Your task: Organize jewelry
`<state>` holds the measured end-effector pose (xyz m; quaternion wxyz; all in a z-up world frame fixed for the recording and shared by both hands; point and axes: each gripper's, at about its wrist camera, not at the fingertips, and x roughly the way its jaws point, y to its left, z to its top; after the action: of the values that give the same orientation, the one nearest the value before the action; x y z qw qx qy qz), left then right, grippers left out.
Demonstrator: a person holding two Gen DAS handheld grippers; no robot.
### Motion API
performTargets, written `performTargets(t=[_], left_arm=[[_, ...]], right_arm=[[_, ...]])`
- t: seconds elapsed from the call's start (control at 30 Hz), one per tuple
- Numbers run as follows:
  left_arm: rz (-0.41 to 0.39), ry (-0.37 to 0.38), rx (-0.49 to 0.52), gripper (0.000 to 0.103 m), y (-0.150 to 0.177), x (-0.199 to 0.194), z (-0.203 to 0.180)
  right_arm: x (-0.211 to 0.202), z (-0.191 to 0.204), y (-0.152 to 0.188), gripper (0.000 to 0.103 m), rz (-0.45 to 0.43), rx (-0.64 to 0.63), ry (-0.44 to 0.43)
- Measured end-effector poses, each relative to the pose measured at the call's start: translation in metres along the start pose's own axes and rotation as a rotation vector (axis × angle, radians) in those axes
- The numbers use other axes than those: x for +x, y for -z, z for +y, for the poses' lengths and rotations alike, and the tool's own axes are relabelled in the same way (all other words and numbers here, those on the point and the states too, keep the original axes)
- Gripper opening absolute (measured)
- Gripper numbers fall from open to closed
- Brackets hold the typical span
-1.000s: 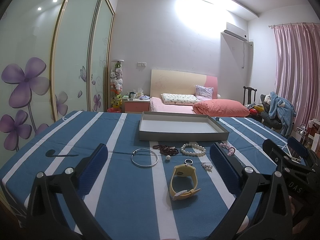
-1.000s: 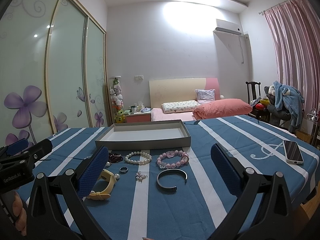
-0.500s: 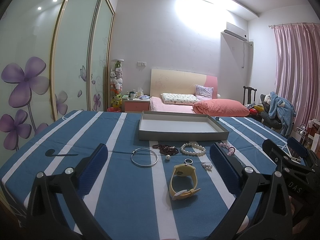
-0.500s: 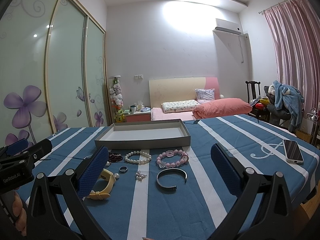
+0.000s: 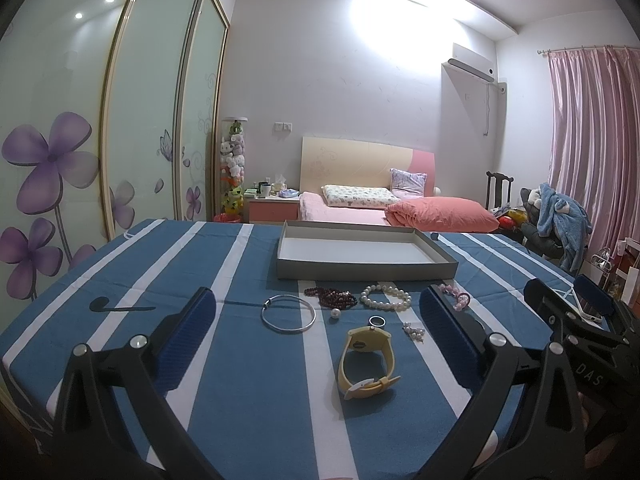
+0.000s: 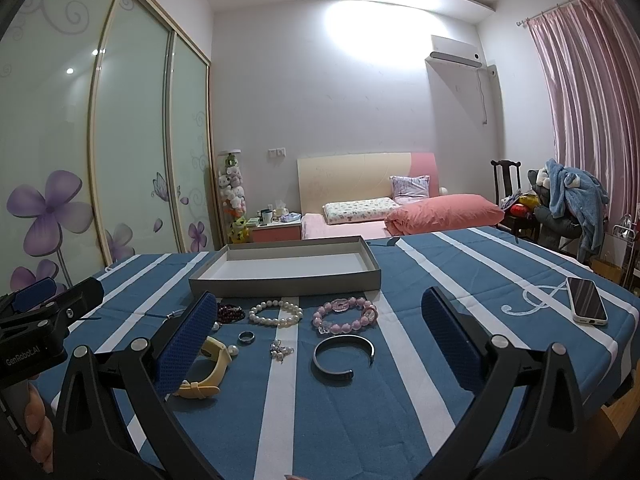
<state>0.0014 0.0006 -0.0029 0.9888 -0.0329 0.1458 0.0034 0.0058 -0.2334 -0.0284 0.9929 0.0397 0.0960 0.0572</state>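
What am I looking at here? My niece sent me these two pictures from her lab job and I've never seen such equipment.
There is no robot: a person holds a pair of hand-held tongs in each hand, each with a camera looking forward along its two blue-padded fingers. One picture comes from the left tongs, the other from the right tongs; each also catches the other at its edge. Both are open and hold nothing.

On the blue striped tablecloth lies jewelry to be sorted: a yellow watch, a thin silver bangle, a dark bead bracelet, a pearl bracelet, a pink bead bracelet, an open dark cuff, a ring and a loose pearl. Behind them stands an empty grey tray. A phone lies to the right.
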Motion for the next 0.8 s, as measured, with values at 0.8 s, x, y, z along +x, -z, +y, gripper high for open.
performTargets(t=[0.8], left_arm=[[0.254,0.007,0.068,0.099,0.031,0.07,-0.021]], right_arm=[[0.07,-0.03,0.011,0.101,0.335,0.047,0.01]])
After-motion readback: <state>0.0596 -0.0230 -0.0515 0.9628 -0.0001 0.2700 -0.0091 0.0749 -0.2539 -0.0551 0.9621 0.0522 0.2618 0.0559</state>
